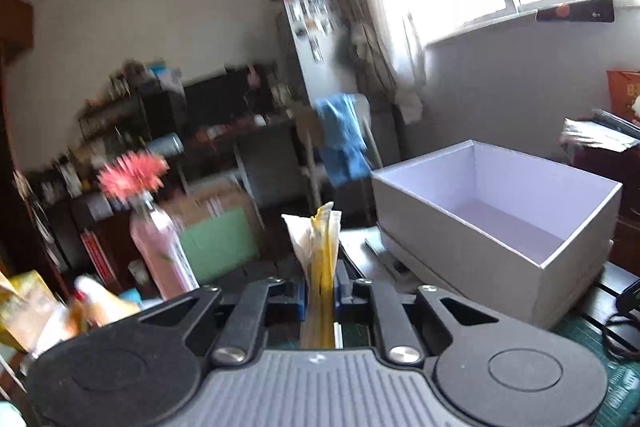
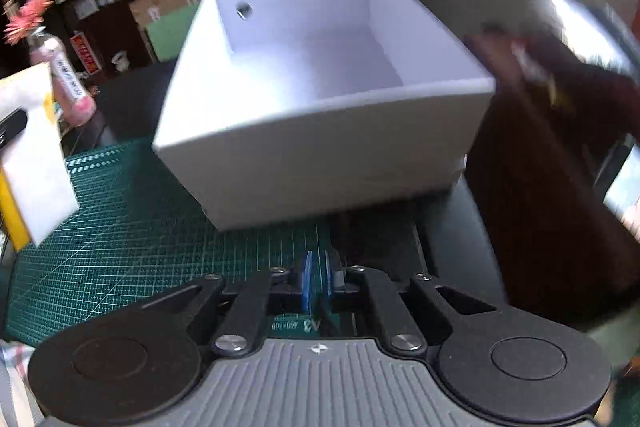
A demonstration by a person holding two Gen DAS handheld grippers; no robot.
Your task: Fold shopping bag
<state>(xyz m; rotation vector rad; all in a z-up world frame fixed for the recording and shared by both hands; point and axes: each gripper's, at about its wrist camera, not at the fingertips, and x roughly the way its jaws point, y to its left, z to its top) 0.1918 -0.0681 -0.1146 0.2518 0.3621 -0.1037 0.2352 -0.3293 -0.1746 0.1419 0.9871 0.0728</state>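
Fingers pinch folded bag beside box.

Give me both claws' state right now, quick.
Left claw: closed on the folded shopping bag.
Right claw: closed, nothing between its pads.

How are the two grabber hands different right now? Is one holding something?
The left hand-held gripper is shut on the folded shopping bag, white and yellow, sticking up between its blue pads; the right hand-held gripper has nothing between its pads. The left one points out across the room beside the white box; the right one tilts down at the green cutting mat. Both have black arms and blue pads, nearly closed.
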